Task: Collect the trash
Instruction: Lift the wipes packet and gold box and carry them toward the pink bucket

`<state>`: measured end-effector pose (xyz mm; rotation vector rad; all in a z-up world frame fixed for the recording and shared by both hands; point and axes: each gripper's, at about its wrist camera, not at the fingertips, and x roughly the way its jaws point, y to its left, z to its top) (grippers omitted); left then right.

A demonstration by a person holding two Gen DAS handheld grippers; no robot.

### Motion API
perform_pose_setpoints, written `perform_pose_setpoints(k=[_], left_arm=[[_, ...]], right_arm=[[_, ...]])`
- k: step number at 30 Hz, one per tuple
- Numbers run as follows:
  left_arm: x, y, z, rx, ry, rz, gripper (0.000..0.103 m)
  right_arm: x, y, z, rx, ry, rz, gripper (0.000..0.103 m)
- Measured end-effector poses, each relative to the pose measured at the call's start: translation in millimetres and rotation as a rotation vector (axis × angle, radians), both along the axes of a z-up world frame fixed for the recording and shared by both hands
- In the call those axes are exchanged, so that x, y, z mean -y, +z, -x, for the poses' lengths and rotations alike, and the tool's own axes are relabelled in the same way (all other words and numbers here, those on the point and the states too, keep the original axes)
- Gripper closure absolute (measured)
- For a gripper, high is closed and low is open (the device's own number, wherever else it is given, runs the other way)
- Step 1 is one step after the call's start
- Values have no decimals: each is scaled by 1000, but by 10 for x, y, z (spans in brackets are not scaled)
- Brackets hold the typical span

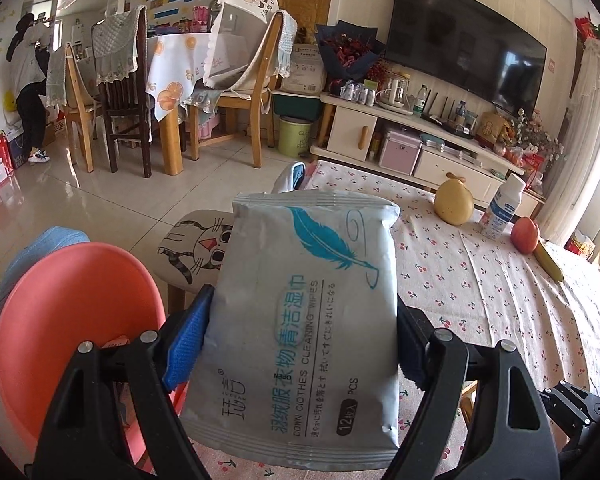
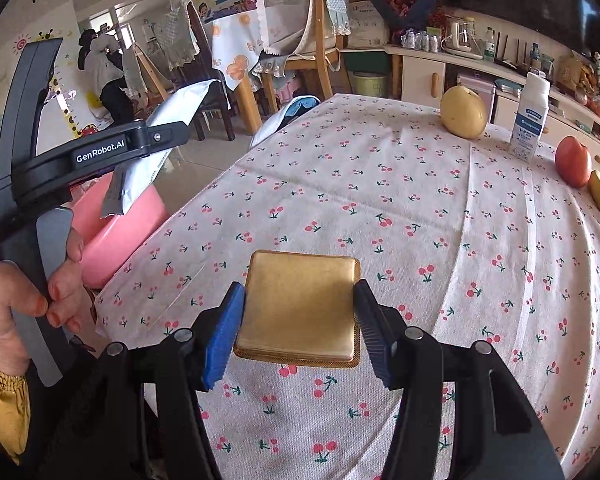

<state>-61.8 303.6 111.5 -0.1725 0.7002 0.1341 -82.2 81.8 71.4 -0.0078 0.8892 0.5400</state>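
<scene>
My left hand-held gripper (image 1: 302,344) pinches wipes pack (image 1: 300,320) beside pink bin (image 1: 72,320); right hand-held gripper (image 2: 298,318) clamps gold packet (image 2: 300,304). Slick foil could slip, missing bin.

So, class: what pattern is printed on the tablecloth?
Small red cherries on white tablecloth, clearest in the right wrist view.

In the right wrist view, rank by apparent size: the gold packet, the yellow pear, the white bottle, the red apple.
1. gold packet, largest, though nearness to the camera inflates it.
2. yellow pear.
3. white bottle, close to the pear in apparent size; unsure between them.
4. red apple, smallest.
</scene>
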Motion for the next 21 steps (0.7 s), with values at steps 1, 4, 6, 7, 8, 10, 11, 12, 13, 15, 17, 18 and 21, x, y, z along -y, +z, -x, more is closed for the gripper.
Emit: perform_pose_setpoints(k=[1, 4, 6, 7, 8, 10, 11, 12, 13, 15, 17, 18, 21], left_arm=[[-36, 9, 11, 4, 9, 8, 23], [-125, 43, 35, 18, 39, 16, 23], [-169, 65, 47, 27, 56, 17, 23], [-204, 72, 59, 30, 63, 26, 23], [-238, 77, 69, 31, 72, 33, 23], [-301, 84, 88, 33, 89, 45, 23], [-329, 89, 95, 36, 95, 50, 23], [-357, 95, 102, 39, 104, 54, 23], [-384, 104, 114, 43, 112, 57, 23], [-441, 120, 131, 48, 127, 60, 23], [-486, 141, 155, 55, 142, 62, 23], [-517, 148, 166, 59, 150, 66, 23], [-617, 164, 207, 66, 176, 75, 23]], right_arm=[[-11, 13, 0, 3, -4, 0, 46], [-52, 47, -1, 10, -8, -2, 46], [-90, 70, 5, 17, -7, 1, 46], [-115, 84, 10, 20, -6, 2, 46], [-141, 95, 14, 22, -4, 3, 46], [-190, 115, 23, 27, -1, 5, 46], [-209, 122, 24, 27, 0, 5, 46], [-230, 131, 20, 26, 1, 2, 46], [-252, 141, 18, 23, 1, -4, 46], [-298, 160, 9, 19, 4, -14, 46], [-350, 189, 1, 21, 7, -17, 46], [-374, 204, 0, 21, 10, -21, 46], [-451, 245, -14, 19, 19, -36, 46]])
